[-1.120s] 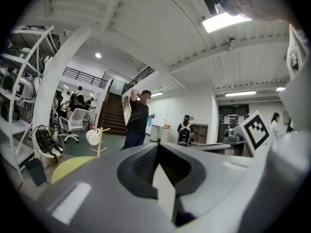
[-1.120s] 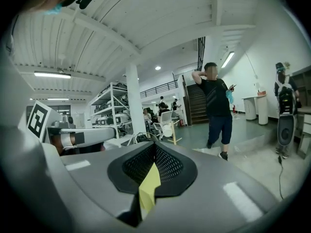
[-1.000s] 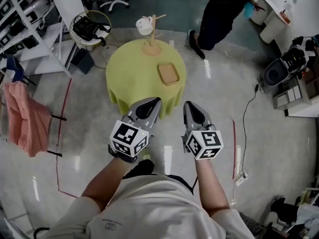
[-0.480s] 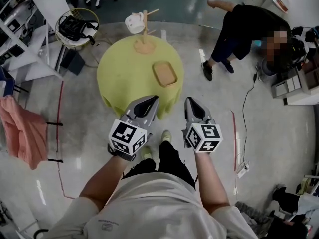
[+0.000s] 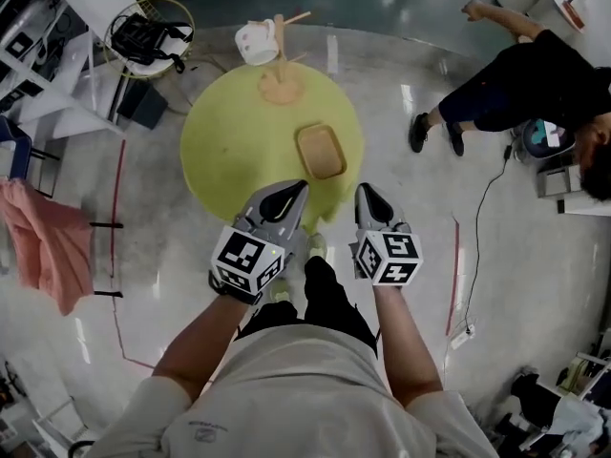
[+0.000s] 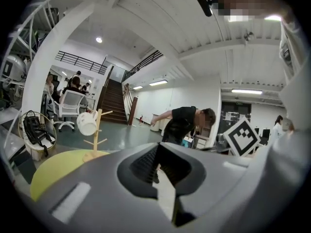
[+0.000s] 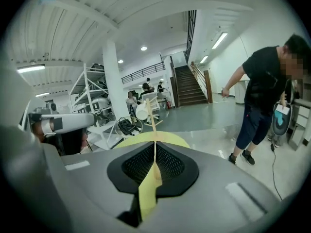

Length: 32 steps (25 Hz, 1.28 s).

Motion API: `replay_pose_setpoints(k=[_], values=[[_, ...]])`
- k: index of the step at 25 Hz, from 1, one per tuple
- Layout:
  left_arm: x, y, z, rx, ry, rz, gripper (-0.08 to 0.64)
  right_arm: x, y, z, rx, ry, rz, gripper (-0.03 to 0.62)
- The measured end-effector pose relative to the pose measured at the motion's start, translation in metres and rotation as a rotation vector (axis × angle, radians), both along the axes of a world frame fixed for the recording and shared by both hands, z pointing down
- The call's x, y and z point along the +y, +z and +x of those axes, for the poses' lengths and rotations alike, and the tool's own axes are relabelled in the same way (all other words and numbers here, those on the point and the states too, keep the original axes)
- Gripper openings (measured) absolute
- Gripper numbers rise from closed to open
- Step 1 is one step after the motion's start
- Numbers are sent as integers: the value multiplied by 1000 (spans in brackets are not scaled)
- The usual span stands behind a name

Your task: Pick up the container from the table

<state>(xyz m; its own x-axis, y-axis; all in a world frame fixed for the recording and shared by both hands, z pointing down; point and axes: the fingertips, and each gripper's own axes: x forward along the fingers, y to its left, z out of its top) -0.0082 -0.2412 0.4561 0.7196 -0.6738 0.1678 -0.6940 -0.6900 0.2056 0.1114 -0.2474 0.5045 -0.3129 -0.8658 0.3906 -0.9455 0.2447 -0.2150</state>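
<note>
Yellow-green cloth covers the round table (image 5: 229, 151) at the upper centre of the head view. The shallow tan container (image 5: 321, 151) lies on its right half, just above the gap between the two grippers and apart from both. Only bare cloth separates it from them. At the table's top edge a wooden mug tree (image 5: 281, 76) stands upright, with a white mug (image 5: 255, 42) hung at its left. The left gripper (image 5: 286, 198) and right gripper (image 5: 370, 203) hover side by side over the table's near edge. Each gripper view shows its jaws drawn together to a thin slit, holding nothing. Against half a second ago, the table looks slightly larger, the container sits a little lower in the frame, and the person in black (image 5: 535, 79) has shifted toward the upper right. A wire basket (image 5: 143, 36) stands at upper left and a pink cloth (image 5: 43, 246) hangs at the left edge. The floor is glossy grey with red tape lines (image 5: 116, 218). A staircase (image 7: 194, 84) and a white column (image 7: 112, 76) show in the right gripper view.
</note>
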Motion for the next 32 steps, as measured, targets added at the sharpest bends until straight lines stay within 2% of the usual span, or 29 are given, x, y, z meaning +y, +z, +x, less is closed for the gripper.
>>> replay_pose_setpoints(k=[14, 24, 32], values=[[-90, 82, 23, -36, -73, -101, 6, -94, 146, 17, 30, -75, -278, 18], [-112, 136, 20, -52, -116, -185, 6, -116, 232, 17, 80, -96, -434, 60], [-118, 153, 9, -65, -141, -215, 6, -126, 268, 12, 119, -90, -519, 58]])
